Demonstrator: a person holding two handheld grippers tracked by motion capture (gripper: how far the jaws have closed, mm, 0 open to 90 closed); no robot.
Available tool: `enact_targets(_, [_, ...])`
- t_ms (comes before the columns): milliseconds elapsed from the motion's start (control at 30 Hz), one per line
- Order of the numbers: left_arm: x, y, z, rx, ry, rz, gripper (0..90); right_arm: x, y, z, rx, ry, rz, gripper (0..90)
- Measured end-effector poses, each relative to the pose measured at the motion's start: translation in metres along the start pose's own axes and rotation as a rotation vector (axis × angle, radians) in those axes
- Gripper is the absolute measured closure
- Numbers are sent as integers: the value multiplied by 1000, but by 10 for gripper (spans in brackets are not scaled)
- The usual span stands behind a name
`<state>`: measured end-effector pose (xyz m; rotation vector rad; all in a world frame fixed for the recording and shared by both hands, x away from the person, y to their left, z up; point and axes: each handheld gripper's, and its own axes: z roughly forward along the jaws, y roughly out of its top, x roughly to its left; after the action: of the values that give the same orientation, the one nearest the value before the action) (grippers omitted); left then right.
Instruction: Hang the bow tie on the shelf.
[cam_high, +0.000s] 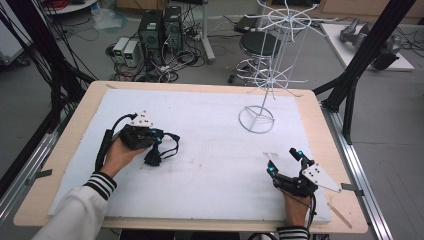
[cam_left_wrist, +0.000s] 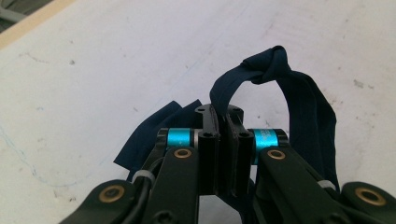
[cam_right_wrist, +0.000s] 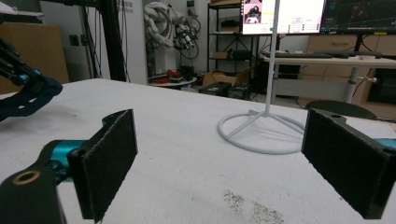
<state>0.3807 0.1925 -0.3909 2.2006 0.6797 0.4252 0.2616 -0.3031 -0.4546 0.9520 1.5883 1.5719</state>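
Left gripper (cam_left_wrist: 223, 122) clamped on dark blue cloth strap (cam_left_wrist: 299, 100) looping beyond fingertips, right gripper (cam_high: 284, 161) wide, empty, well apart; risk: thin pinch slipping if lifted toward wire rack (cam_high: 256, 119).

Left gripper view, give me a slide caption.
Left tongs shut on a knotted dark blue strap over the white table cover.
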Motion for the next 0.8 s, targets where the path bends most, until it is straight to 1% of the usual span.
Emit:
enact_targets(167, [-3, 5, -4, -48, -5, 4, 848, 0, 0, 0, 0, 1, 1, 97])
enact_targets(267, [-4, 8, -7, -101, -19, 4, 848, 0, 0, 0, 0, 0, 1, 97])
enact_targets(300, [-5, 9, -8, -113, -19, 3, 849, 0, 0, 0, 0, -1, 0, 97])
enact_targets(433, [-7, 15, -9, -143, -27, 14, 851, 0, 0, 0, 0, 0, 1, 96])
enact_targets(733, [-12, 30, -11, -232, -46, 19, 852, 0, 0, 0, -3, -1, -4, 97])
enact_targets(767, [-12, 32, -11, -235, -49, 23, 852, 0, 0, 0, -3, -2, -5, 97])
enact_targets(800, [-14, 33, -11, -252, -50, 31, 852, 0, 0, 0, -4, -1, -4, 96])
